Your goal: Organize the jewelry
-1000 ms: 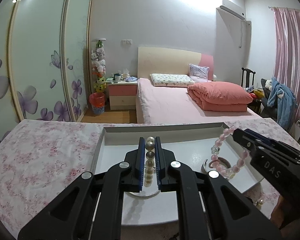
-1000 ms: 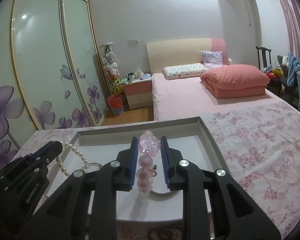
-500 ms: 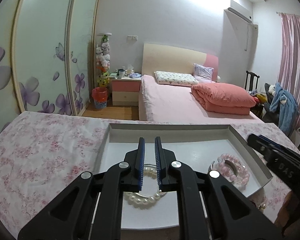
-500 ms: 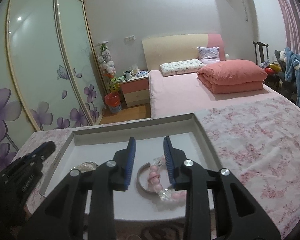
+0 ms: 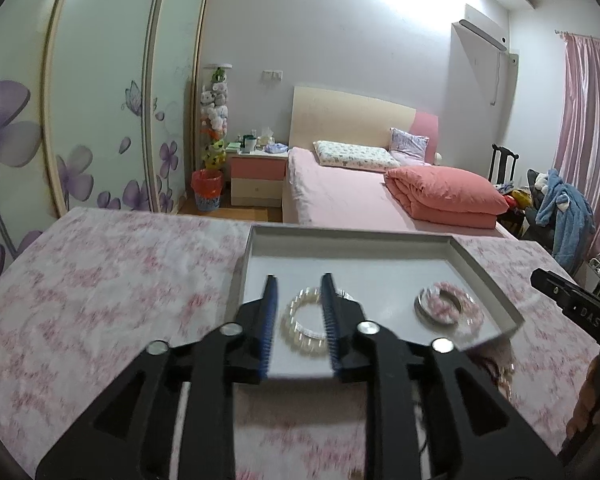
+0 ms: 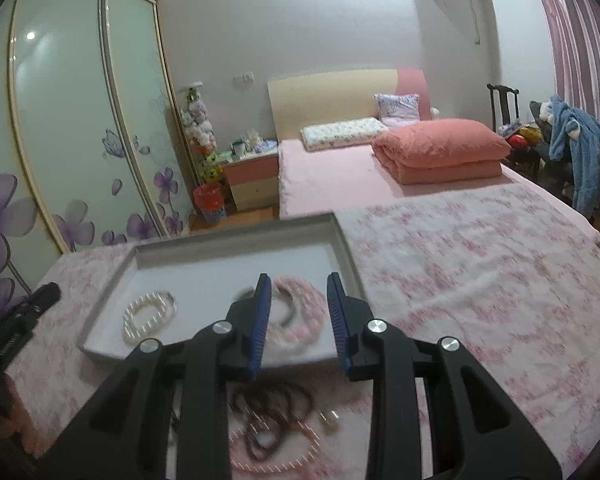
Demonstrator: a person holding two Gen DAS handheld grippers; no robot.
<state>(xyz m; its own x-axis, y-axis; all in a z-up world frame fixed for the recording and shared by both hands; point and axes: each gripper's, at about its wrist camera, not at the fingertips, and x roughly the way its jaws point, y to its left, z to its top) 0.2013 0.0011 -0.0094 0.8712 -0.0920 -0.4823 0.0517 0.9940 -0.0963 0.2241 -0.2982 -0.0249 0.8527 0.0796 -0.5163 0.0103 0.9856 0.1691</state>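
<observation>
Closest in, dark red beads [image 6: 274,412] lie tangled on the floral cloth [image 6: 480,280]. The left gripper [image 5: 298,316] has just been opening, its jaws apart and empty; the right gripper [image 6: 296,312] stands parted too, holding nothing. Beyond them in the grey tray [image 5: 484,276] rest the pearl bracelet [image 5: 304,320] and the pink bracelet [image 5: 456,306] (draped over a silver bangle [image 5: 428,308]). Farther off, the bed [image 5: 340,196].
</observation>
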